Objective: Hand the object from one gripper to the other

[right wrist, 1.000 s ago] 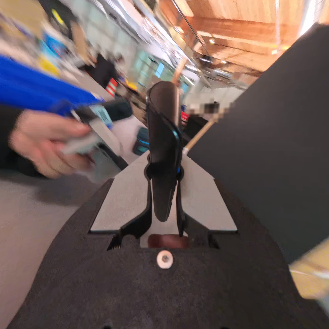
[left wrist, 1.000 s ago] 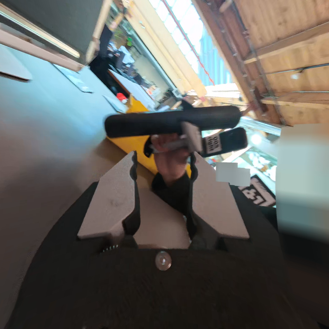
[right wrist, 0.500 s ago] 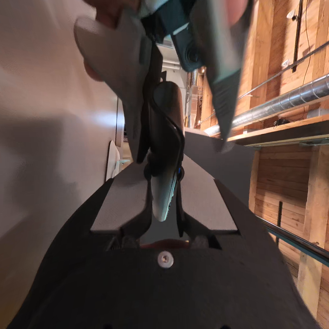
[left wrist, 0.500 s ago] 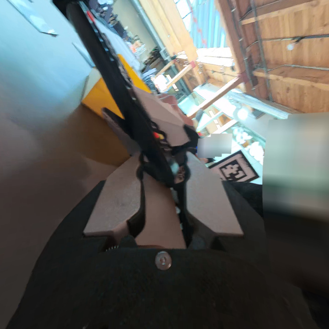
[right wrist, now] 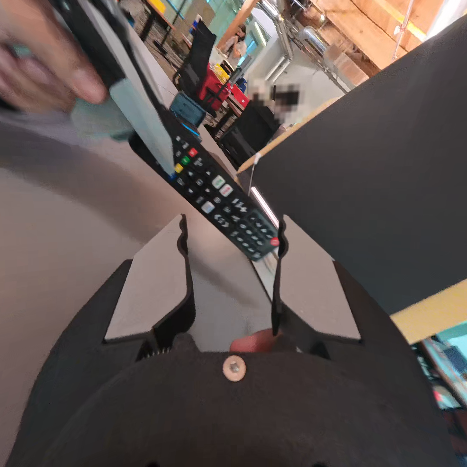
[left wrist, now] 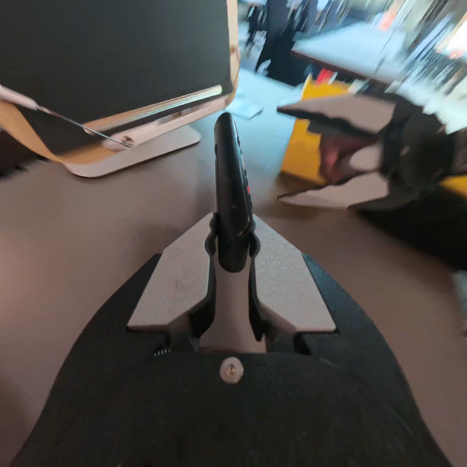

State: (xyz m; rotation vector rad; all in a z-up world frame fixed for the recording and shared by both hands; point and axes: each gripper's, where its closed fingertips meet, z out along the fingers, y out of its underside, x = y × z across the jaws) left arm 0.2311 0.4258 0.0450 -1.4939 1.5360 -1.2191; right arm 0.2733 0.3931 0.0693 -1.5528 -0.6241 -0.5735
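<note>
A black remote control (left wrist: 231,192) with coloured buttons stands edge-on between the pads of my left gripper (left wrist: 231,222), which is shut on its lower end. In the right wrist view the remote (right wrist: 217,194) slants down from the left gripper's grey finger (right wrist: 146,126) at the upper left. Its lower end passes in front of my right gripper (right wrist: 232,219), which is open wide with nothing in its grasp. The right gripper also shows in the left wrist view (left wrist: 278,153), open and blurred, to the right of the remote.
A dark panel with a wooden edge (left wrist: 113,50) on a silver base (left wrist: 131,151) stands on the brown table (left wrist: 75,252) at the left; it fills the right of the right wrist view (right wrist: 366,177). A yellow box (left wrist: 300,151) sits behind. A hand (right wrist: 38,70) holds the left gripper.
A second ago the right gripper held the remote and the left was open. The left then shut on it, the right opened and let go, and the two have drawn apart.
</note>
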